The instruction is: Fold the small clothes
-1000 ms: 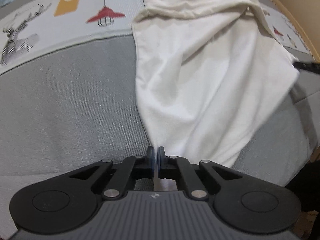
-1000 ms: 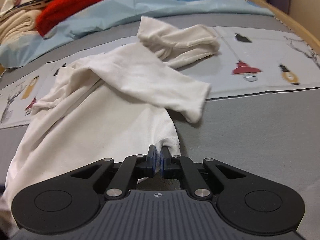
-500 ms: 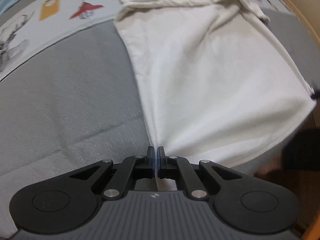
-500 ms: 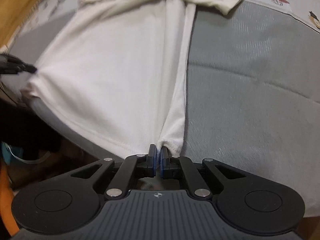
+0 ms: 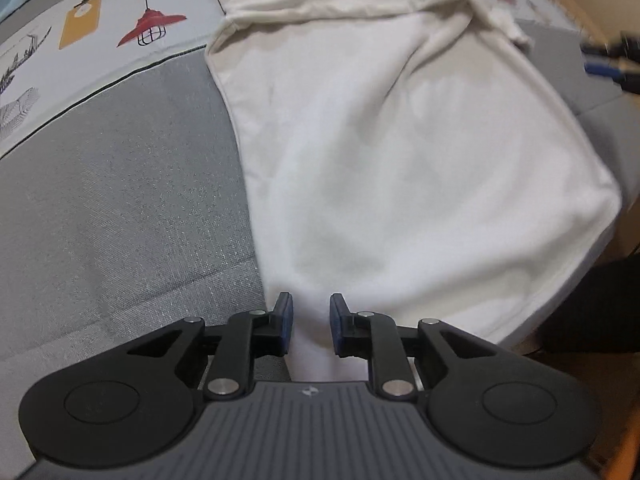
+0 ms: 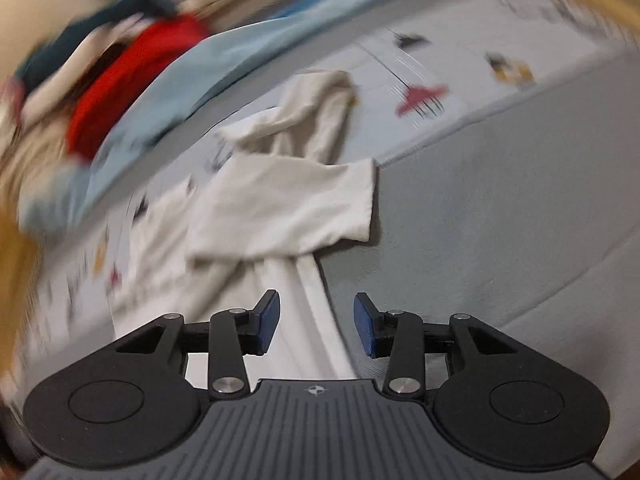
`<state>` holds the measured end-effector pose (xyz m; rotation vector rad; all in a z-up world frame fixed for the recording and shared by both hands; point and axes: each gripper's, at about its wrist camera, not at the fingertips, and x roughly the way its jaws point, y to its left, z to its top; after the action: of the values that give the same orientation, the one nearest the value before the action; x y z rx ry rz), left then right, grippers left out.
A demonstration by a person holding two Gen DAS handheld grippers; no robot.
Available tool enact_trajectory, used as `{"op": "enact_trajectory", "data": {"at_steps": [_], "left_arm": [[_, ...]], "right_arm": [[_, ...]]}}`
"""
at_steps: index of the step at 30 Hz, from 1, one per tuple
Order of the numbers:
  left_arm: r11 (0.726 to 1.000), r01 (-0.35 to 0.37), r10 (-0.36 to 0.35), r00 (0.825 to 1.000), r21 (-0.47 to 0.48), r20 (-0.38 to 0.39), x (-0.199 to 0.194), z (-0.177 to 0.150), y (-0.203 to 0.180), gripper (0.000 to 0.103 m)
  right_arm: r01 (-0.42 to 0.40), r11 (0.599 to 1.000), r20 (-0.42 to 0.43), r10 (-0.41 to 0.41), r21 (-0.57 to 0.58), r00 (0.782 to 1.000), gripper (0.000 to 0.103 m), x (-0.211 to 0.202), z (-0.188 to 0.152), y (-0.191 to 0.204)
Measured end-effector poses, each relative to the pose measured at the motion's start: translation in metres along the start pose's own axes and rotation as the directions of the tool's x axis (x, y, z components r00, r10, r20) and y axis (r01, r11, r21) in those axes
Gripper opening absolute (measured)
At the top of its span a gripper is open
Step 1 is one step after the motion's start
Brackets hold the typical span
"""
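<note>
Grey bed cover – lamp-print band; possibly a wooden frame.

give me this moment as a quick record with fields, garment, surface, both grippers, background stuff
garment: white shirt lying spread on the bed, one sleeve folded across the body
surface: grey bedcover with a printed lamp-pattern band
left gripper: jaws opening, hem cloth between the pads, not pinched
right gripper: jaws opening, shirt edge below the gap, not pinched
background: red cloth and light blue fabric, blurred
fold status: not yet folded
</note>
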<state>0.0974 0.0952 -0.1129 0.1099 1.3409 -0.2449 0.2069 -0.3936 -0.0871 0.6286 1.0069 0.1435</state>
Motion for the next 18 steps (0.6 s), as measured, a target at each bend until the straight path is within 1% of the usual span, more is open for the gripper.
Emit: {"op": "enact_trajectory", "data": {"at_steps": [2,4,6,9,10,11,12,13,15,16,18], "left_arm": [[1.0,0.002,-0.002,1.0,-0.007,0.028,-0.001,0.004,-0.001,0.021],[1.0,0.009,-0.007,0.997,-0.024,0.078,-0.008,0.008,0.0,0.021],[0.999,0.017,-0.011,0.991,-0.042,0.132,-0.013,0.016,-0.003,0.021],[0.998,0.027,-0.016,0.979,-0.053,0.202,-0.019,0.028,-0.006,0.021],[0.998,0.03,-0.018,0.975,-0.053,0.222,-0.02,0.033,-0.009,0.021],[0.998,0.033,-0.019,0.97,-0.054,0.243,-0.022,0.039,-0.013,0.021],[0.998,0.036,-0.021,0.964,-0.054,0.266,-0.024,0.044,-0.017,0.021],[0.998,0.038,-0.022,0.957,-0.049,0.29,-0.025,0.05,-0.021,0.021],[0.999,0.039,-0.027,0.931,-0.027,0.364,-0.031,0.064,-0.034,0.021],[0.999,0.043,-0.034,0.916,-0.014,0.4,-0.033,0.072,-0.041,0.021],[0.998,0.062,-0.061,0.879,0.012,0.473,-0.037,0.091,-0.055,0.021]], "right_arm": [[0.017,0.992,-0.004,-0.016,0.125,1.0,0.043,0.022,0.003,-0.007],[0.018,0.975,0.004,-0.019,0.222,1.0,0.043,0.044,0.001,-0.01],[0.014,0.955,0.019,-0.02,0.295,1.0,0.043,0.062,0.002,-0.01],[0.015,0.94,0.04,-0.031,0.341,0.999,0.042,0.084,0.002,-0.005],[0.026,0.936,0.052,-0.047,0.351,0.998,0.037,0.089,0.003,-0.003],[0.036,0.934,0.075,-0.067,0.356,0.995,0.018,0.093,0.006,0.0],[0.044,0.934,0.112,-0.089,0.355,0.99,0.001,0.091,0.008,0.004],[0.038,0.938,0.154,-0.096,0.344,0.983,0.001,0.088,0.011,0.009],[0.03,0.963,0.234,-0.095,0.267,0.967,0.001,0.078,0.018,0.031],[0.012,0.979,0.274,-0.068,0.202,0.959,0.001,0.074,0.022,0.046],[-0.073,0.995,0.331,0.047,0.068,0.942,0.001,0.065,0.028,0.075]]}}
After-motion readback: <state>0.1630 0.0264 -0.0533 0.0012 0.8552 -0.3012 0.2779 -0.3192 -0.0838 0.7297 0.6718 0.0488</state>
